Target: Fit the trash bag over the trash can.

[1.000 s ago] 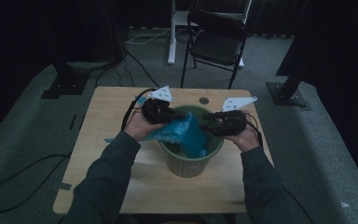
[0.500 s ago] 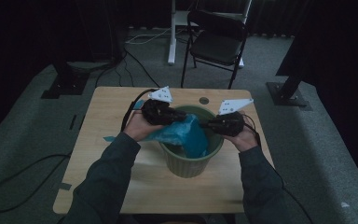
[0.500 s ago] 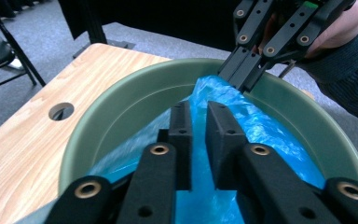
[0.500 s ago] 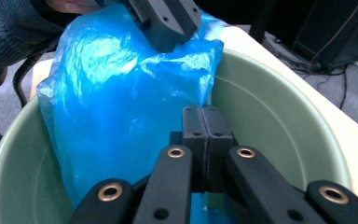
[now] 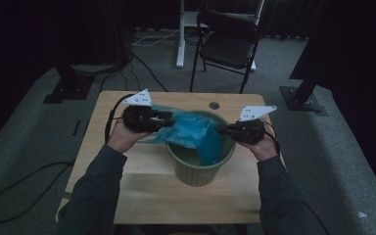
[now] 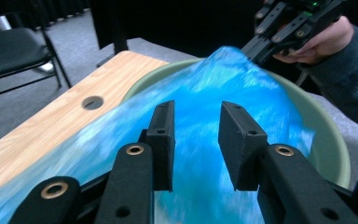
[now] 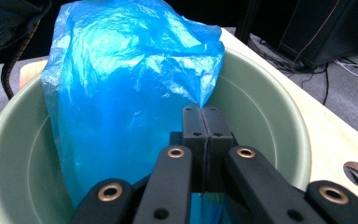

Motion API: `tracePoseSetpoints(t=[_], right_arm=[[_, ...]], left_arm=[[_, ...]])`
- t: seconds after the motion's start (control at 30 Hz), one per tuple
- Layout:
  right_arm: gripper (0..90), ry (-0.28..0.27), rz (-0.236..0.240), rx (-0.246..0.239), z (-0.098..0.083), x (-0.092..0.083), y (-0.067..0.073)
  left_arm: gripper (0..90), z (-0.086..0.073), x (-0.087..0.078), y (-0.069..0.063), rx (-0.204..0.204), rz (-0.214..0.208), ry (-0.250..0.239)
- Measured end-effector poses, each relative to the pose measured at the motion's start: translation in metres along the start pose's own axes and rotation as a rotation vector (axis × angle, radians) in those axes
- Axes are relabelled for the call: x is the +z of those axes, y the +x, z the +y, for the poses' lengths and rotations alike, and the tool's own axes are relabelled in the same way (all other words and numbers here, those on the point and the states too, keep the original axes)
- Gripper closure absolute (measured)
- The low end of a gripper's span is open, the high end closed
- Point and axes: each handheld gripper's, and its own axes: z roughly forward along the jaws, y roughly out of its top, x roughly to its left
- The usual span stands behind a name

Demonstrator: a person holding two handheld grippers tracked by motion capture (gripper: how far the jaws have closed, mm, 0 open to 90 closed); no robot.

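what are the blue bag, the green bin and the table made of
Blue bag: thin plastic film, seemingly; crinkled, glossy, translucent. Green bin: probably moulded plastic; smooth matt wall, rolled rim. Table: wood-grain top, possibly laminate; flat, even sheen.

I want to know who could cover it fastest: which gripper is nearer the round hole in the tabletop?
Right. The right gripper sits at the bin's near-right rim, just below the hole; the left gripper hangs farther off, over the blue bag.

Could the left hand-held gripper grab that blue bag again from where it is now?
Probably yes: the left hand-held gripper has just been opening, and the blue bag lies right between its pads with nothing in the way.
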Motion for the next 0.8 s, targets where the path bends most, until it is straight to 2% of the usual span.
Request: tracePoseSetpoints(t=[0.1, 0.2, 0.27, 0.4, 0.47, 0.63, 0.7, 0.8], right_arm=[[90.0, -0.003, -0.004, -0.002, 0.001, -0.001, 0.000], [90.0, -0.005, -0.009, -0.003, 0.002, -0.002, 0.000], [90.0, -0.006, -0.014, -0.003, 0.002, -0.002, 0.000], [90.0, -0.010, -0.026, -0.007, 0.004, -0.001, 0.000], [90.0, -0.011, -0.027, -0.008, 0.005, -0.001, 0.001], [89.6, 0.009, -0.030, -0.012, 0.003, 0.001, 0.002], [86.1, 0.014, -0.026, -0.012, 0.001, 0.001, 0.002], [73.5, 0.008, -0.023, -0.004, 0.001, -0.002, 0.002]], left_arm=[[64.2, -0.009, -0.007, 0.005, -0.042, -0.009, -0.006], [60.5, -0.015, -0.008, 0.008, -0.066, -0.040, -0.014], [56.2, -0.017, -0.005, 0.009, -0.080, -0.076, -0.010], [53.8, -0.018, 0.009, 0.005, -0.085, -0.099, 0.027], [59.1, -0.018, 0.017, 0.001, -0.083, -0.090, 0.040], [82.8, -0.016, 0.033, -0.011, -0.023, -0.050, 0.080], [87.9, -0.015, 0.037, -0.014, -0.003, -0.031, 0.088], [89.3, -0.014, 0.039, -0.016, 0.005, -0.006, 0.094]])
